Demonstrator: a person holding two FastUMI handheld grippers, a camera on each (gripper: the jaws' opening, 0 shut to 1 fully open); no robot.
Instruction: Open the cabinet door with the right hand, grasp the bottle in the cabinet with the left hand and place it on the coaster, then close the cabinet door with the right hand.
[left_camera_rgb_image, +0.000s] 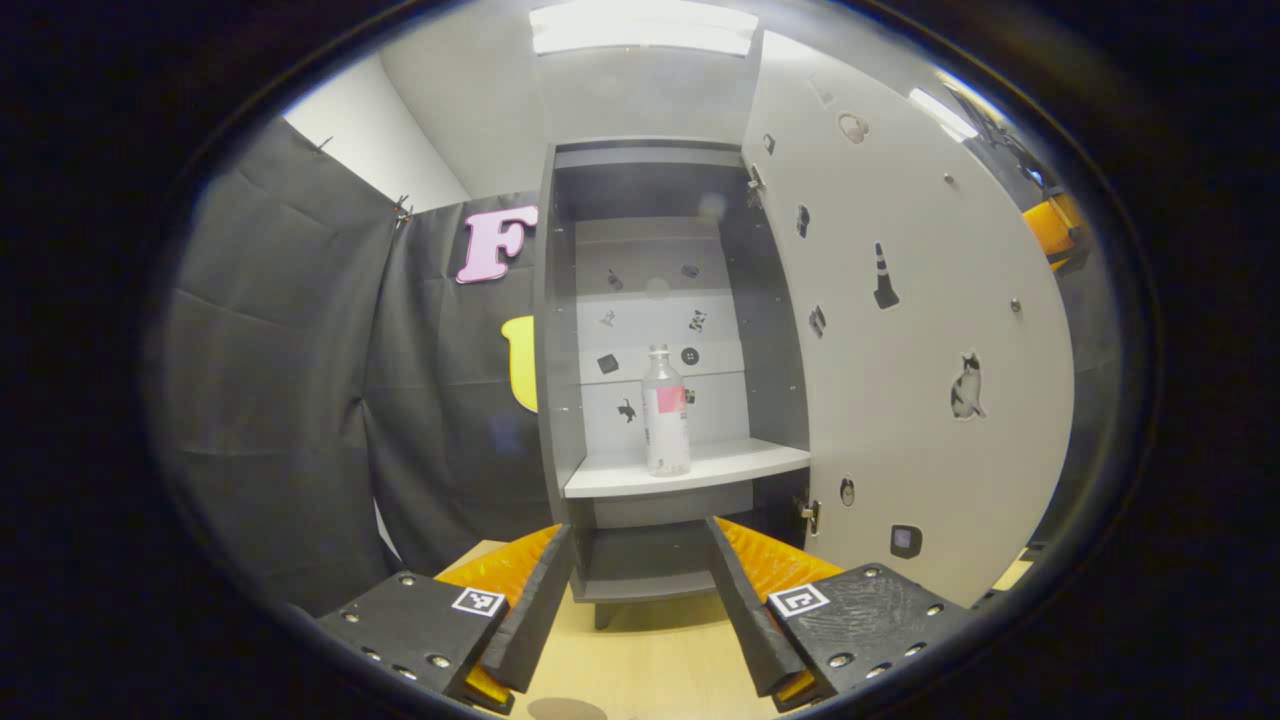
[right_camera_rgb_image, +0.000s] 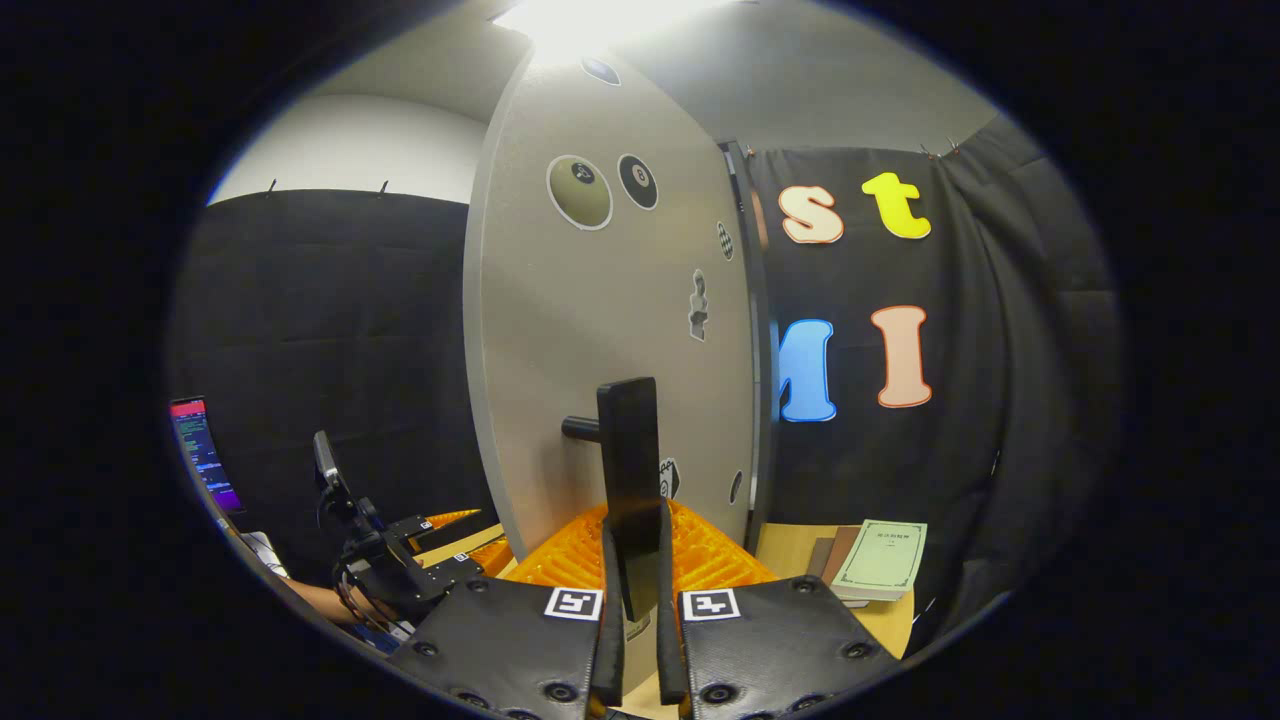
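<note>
Cabinet: grey, centre of the left gripper view, standing on a light wooden table.

Cabinet door: swung open at right of that frame, its inner face carrying small stickers.

Bottle: clear, pink label, upright on the middle shelf, centre of frame, well apart from the fingers.

Left gripper: bottom of frame, jaws spread wide, nothing between them, pointed at the cabinet opening. It also appears at lower left of the right gripper view, held by a hand.

Right gripper: bottom centre of its view, jaws narrow, both fingers pressed on the dark vertical door handle.

Books: stacked on the table, lower right.
</note>
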